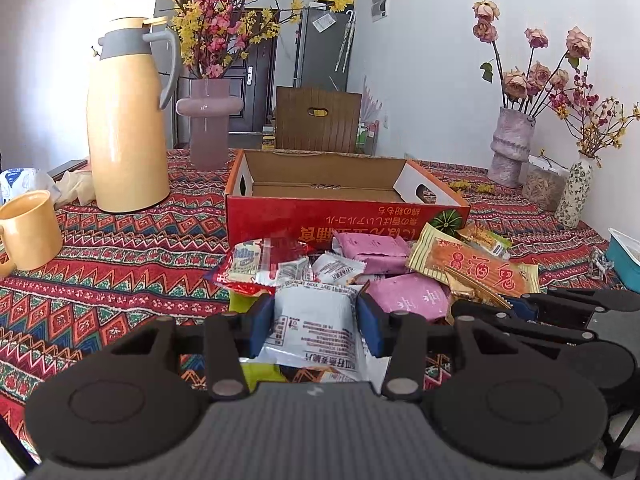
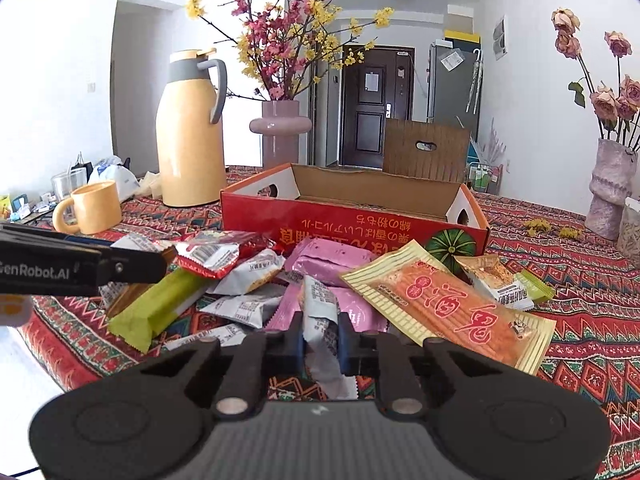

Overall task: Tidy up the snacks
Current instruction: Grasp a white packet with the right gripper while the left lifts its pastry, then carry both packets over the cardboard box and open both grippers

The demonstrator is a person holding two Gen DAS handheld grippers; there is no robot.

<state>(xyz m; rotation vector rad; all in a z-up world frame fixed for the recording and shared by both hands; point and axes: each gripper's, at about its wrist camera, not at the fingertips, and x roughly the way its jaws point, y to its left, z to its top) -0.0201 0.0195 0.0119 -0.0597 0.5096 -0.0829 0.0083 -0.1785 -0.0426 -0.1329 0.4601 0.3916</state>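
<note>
Here the left tongs (image 1: pixel 316 322) clamp a white printed snack packet (image 1: pixel 314 320); the right tongs (image 2: pixel 321 340) pinch a crinkled grey-white wrapper (image 2: pixel 320 316), before the empty red box (image 2: pixel 352 224).

printed upside down in yellow japanese script along the red front wall of the cardboard box (image 2: pixel 352 222), too small to read line by line. large red characters, also inverted, 酒鬼 among them, on the orange snack packet (image 2: pixel 452 304). "genrobot.ai" in pale letters, first letter cut off by the frame edge, on the black gripper (image 2: pixel 76 266) at the left. fine print and barcodes on the white packets (image 1: pixel 316 320), illegible.
</note>
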